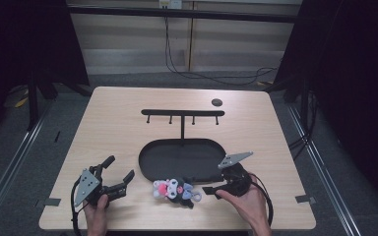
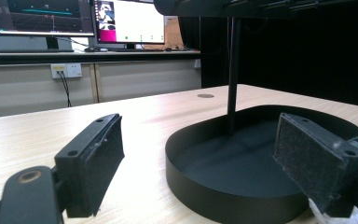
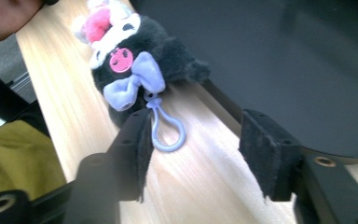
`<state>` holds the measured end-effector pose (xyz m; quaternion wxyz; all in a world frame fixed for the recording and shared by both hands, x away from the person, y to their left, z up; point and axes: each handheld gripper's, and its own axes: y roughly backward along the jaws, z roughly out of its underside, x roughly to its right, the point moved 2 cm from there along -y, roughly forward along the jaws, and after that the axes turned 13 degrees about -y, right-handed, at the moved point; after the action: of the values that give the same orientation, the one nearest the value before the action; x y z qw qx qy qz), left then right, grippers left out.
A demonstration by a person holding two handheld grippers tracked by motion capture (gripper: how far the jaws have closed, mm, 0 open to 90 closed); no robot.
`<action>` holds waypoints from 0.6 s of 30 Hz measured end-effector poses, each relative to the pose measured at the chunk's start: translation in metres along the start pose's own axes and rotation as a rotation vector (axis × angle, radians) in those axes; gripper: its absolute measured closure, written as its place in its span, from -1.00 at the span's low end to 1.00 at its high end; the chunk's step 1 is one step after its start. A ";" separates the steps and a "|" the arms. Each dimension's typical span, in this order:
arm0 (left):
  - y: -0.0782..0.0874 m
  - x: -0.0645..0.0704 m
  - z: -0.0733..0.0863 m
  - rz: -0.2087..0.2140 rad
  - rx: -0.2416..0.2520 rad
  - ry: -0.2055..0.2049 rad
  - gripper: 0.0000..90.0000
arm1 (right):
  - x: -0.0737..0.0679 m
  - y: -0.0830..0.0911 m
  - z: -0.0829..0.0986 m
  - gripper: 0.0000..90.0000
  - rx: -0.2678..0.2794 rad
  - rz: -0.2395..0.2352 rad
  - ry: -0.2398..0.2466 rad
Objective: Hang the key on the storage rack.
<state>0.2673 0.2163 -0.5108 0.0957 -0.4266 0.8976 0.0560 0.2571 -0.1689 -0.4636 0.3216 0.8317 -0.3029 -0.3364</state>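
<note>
A small plush keychain toy (image 1: 172, 188) (image 3: 135, 60), black and white with a pink patch and a lilac bow, lies on the table at the near rim of a black oval tray (image 1: 147, 158) (image 2: 191, 168). Its lilac clip loop (image 3: 168, 130) points toward my right gripper (image 1: 209, 190) (image 3: 200, 154). That gripper is open, low over the table, with the loop just inside its left jaw. My left gripper (image 1: 119, 167) (image 2: 205, 158) is open and holds nothing, left of the toy and facing the tray. A black T-shaped hook stand (image 1: 182, 112) (image 2: 233, 70) rises from the tray's far side.
A small black disc (image 1: 217, 102) lies at the table's far right. Tape marks (image 1: 52, 201) (image 1: 305, 199) sit near both front corners. Monitors (image 2: 42, 18) stand on a desk beyond the table. A yellow sleeve (image 3: 18, 154) is close beside the right gripper.
</note>
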 end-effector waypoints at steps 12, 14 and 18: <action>0.000 0.000 0.000 0.002 0.003 0.000 -0.66 | -0.011 -0.011 -0.015 0.04 -0.176 -0.024 0.057; 0.000 0.000 0.000 0.003 0.002 -0.002 -0.66 | -0.012 -0.013 -0.017 0.18 -0.214 -0.003 0.061; 0.000 0.000 0.000 0.006 0.002 0.001 -0.66 | -0.012 -0.022 -0.020 0.22 -0.292 -0.003 0.072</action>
<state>0.2672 0.2162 -0.5108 0.0958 -0.4237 0.8990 0.0550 0.2714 -0.1401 -0.4635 0.4490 0.7881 -0.2377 -0.3475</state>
